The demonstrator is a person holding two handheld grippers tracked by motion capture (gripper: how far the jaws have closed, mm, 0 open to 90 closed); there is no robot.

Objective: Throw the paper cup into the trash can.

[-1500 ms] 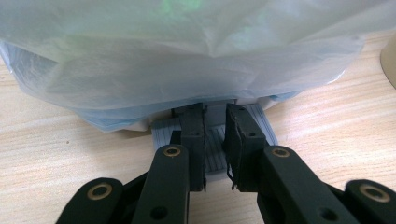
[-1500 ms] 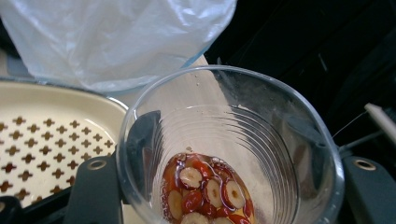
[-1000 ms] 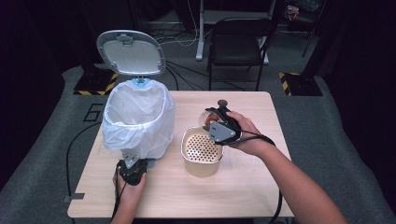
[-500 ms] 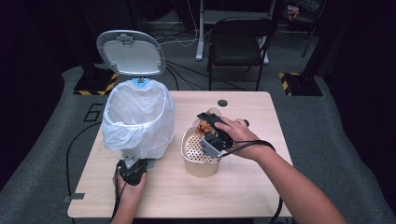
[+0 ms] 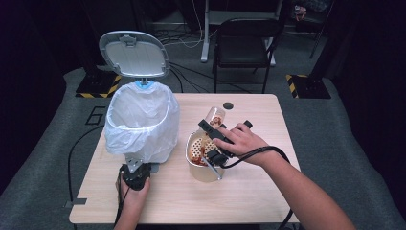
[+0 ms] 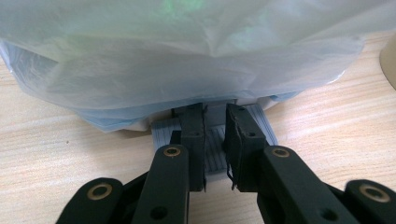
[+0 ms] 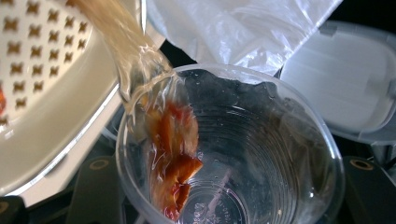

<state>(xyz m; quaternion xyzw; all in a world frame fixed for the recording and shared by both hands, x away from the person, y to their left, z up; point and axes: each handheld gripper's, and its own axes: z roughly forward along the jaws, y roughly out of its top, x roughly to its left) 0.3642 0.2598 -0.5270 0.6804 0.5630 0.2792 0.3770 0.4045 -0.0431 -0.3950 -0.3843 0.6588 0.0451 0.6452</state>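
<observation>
Thin clear plastic is making the cup [image 7: 233, 149] light, easily crushed and slippery from the wet food; it is tipping over the strainer bowl [image 5: 203, 165], just beside the bin [image 5: 141, 124]. The right tongs [image 5: 210, 128] are clamping the cup around its wall, which seems the best place, held gently. The left tongs [image 6: 215, 140] are nearly together, pressing the pedal [image 6: 212, 144] of the bin.
</observation>
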